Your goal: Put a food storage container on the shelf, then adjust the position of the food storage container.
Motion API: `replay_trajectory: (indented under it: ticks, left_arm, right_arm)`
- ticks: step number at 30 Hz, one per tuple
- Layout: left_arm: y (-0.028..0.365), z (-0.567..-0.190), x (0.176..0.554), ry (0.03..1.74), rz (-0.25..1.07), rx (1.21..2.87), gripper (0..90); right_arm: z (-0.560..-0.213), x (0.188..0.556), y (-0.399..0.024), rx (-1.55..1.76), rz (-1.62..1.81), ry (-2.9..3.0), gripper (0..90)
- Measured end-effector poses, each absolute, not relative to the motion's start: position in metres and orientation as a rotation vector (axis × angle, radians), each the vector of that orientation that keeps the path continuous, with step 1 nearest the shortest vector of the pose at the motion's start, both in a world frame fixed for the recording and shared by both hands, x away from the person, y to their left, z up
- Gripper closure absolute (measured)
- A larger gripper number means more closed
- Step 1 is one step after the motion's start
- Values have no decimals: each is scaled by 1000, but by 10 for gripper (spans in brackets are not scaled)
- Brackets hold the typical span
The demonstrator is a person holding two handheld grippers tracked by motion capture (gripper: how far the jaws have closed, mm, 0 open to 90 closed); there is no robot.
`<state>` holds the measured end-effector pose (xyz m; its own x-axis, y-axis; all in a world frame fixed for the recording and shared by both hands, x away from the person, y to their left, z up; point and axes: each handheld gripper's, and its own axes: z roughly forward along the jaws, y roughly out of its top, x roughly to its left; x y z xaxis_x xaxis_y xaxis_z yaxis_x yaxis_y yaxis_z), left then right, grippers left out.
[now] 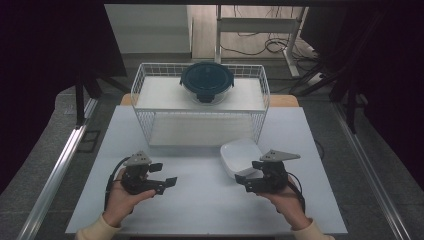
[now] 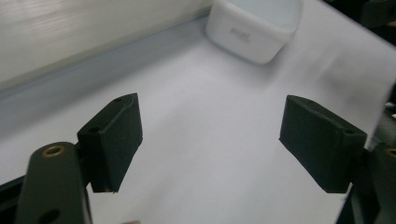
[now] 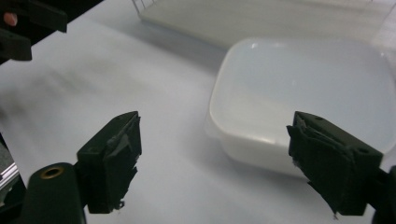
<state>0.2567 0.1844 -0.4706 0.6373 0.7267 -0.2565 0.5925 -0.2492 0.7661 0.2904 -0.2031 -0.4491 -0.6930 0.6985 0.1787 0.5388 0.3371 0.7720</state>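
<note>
A white square dish sits on the white table, right of centre and just in front of a white wire rack. On top of the rack rests a round container with a dark lid. My left gripper is held low over the table's left front and stands open with nothing between its jaws. My right gripper is open at the dish's near edge. In the right gripper view the dish lies just beyond the right gripper. The left gripper view shows the left gripper over bare table, the dish farther off.
The rack spans the back half of the table and has a lower shelf. Beyond the table are a floor with cables and desk legs. Metal rails run along both sides.
</note>
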Motion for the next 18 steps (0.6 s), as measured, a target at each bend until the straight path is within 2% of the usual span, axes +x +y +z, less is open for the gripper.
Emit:
replay_trajectory:
  ticks: [13, 18]
  left_arm:
    - [194, -479, 254, 1088, 202, 1941, 211]
    - [196, -482, 250, 1099, 196, 1945, 210]
  right_arm:
    - [-452, 288, -209, 1136, 1294, 2425, 226]
    - [-449, 291, -212, 1139, 1317, 2436, 282]
